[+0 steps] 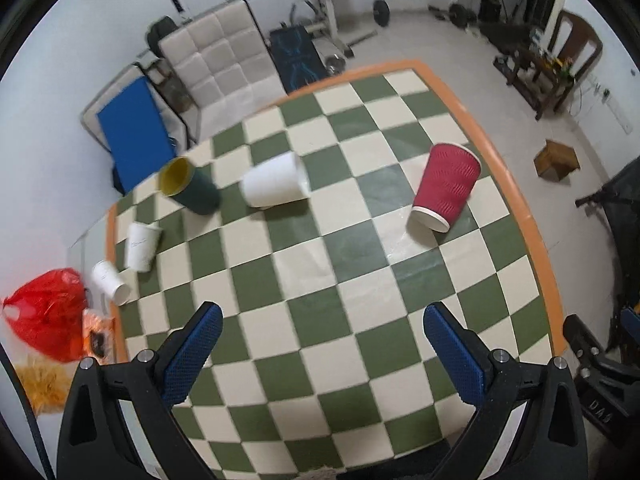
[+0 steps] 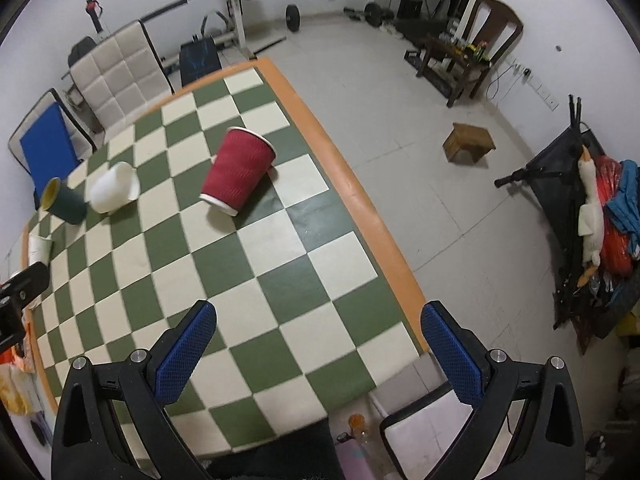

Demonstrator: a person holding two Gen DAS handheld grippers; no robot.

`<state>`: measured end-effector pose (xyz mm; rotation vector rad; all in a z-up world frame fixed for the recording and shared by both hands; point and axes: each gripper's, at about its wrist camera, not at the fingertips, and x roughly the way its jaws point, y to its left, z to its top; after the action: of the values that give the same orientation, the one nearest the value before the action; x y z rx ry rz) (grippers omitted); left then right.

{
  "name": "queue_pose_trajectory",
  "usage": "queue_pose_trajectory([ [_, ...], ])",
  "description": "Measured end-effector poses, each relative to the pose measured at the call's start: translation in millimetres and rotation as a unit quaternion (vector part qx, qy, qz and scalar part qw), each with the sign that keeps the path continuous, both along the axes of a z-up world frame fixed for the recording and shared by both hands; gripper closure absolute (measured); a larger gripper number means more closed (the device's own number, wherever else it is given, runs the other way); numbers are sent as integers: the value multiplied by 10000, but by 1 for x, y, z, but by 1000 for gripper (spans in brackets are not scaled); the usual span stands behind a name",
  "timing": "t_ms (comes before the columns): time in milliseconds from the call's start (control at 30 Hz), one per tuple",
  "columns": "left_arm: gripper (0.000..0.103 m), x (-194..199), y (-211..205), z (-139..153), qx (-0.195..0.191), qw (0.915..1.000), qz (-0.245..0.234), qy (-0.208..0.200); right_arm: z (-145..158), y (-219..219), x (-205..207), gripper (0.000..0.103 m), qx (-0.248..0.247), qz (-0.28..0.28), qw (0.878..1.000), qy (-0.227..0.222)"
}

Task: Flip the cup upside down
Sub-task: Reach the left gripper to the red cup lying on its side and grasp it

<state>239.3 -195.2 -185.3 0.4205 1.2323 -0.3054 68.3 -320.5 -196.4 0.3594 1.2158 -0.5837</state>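
Red cup (image 1: pixel 447 187) on the checkered table (image 1: pixel 320 280) shows no legible label.

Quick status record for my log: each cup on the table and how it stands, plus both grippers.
red cup: rim down, already inverted, near orange table edge
white cup: rim down, mid-table
dark green cup: upright, yellow inside showing
two small white cups: at far left edge; orientation unclear
left gripper: open, empty, above checkered table
right gripper: open, empty, over the table's near right edge
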Motion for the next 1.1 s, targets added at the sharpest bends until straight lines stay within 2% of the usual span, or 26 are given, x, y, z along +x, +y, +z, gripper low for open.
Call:
queue_pose_trajectory([
  [200, 0, 45, -44, -53, 279, 9983, -291, 422, -67, -27, 45, 0, 246, 19, 9980, 582],
  [433, 0, 86, -96, -94, 372, 9931, -690, 876, -134, -41, 64, 0, 503, 27, 9913, 1214],
  [600, 0, 98, -138, -120, 421, 9847, -1093, 1290, -156, -55, 64, 0, 580, -68, 9875, 1463],
  [833, 0, 107, -181, -156, 533, 9716, -1463, 1780, -169, -78, 62, 0, 593, -294, 9854, 1569],
  [1100, 0, 108, -219, -197, 965, 9563, -1890, 2011, -179, -99, 65, 0, 676, -429, 9827, 1669],
])
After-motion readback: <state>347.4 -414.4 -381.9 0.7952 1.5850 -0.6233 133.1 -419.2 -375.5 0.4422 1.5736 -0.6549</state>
